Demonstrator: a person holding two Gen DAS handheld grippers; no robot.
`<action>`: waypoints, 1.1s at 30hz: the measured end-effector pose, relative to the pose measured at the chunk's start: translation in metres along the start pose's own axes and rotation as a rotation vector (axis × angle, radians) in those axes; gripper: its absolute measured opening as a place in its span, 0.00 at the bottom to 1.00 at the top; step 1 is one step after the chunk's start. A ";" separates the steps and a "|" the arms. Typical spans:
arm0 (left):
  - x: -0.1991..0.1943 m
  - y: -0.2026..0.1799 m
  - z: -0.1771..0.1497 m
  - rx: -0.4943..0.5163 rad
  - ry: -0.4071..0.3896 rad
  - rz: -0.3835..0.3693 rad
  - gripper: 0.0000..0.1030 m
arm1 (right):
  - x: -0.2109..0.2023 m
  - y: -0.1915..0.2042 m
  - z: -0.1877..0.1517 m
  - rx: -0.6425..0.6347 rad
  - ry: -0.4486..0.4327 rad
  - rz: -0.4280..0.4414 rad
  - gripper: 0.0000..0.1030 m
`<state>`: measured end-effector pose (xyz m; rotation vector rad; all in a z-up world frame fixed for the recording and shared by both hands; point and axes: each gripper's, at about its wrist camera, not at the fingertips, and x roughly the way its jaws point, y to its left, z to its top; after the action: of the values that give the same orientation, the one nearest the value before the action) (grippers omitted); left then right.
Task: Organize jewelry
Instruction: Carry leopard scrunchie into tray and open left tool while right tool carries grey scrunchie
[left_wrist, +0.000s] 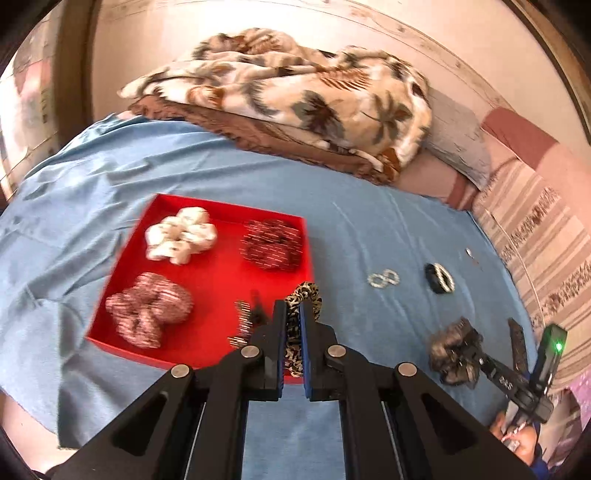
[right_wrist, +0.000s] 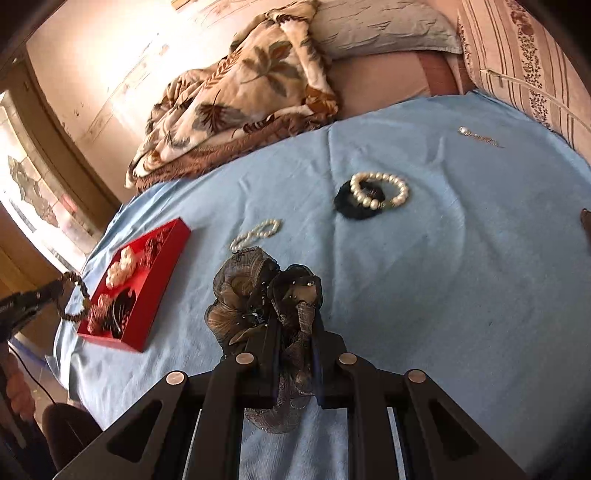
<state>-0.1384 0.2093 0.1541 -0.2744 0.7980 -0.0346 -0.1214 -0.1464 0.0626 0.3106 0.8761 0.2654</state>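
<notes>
While both claws carry loads, the left claw (left_wrist: 293, 317) clamps a leopard band (left_wrist: 304, 295) just short of the red tray (left_wrist: 207, 295); the right claw (right_wrist: 291, 332) pinches a gauze scrunchie (right_wrist: 258, 295). Next: lower and release inside.

A leaf-patterned blanket (left_wrist: 295, 92) lies bunched beside a grey pillow (right_wrist: 380, 26) on the blue sheet (right_wrist: 443, 295).

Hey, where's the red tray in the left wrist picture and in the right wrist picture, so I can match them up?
Left wrist: red tray sits left of centre on the blue sheet, just ahead of the left gripper, holding three scrunchies.
Right wrist: red tray lies at the left edge, seen from its side, far left of the right gripper.
Shared landmark: the leaf-print blanket beyond the sheet.
</notes>
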 end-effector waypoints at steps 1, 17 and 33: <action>-0.001 0.006 0.001 -0.009 -0.005 0.006 0.06 | 0.000 0.001 -0.001 0.008 0.005 0.004 0.14; 0.035 0.076 0.014 -0.152 0.060 -0.084 0.06 | 0.015 0.096 0.031 -0.083 0.058 0.106 0.14; 0.073 0.078 -0.017 -0.019 0.200 0.101 0.06 | 0.141 0.241 0.057 -0.342 0.186 0.061 0.14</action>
<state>-0.1051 0.2710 0.0710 -0.2511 1.0106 0.0408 -0.0139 0.1171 0.0868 -0.0064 0.9867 0.4992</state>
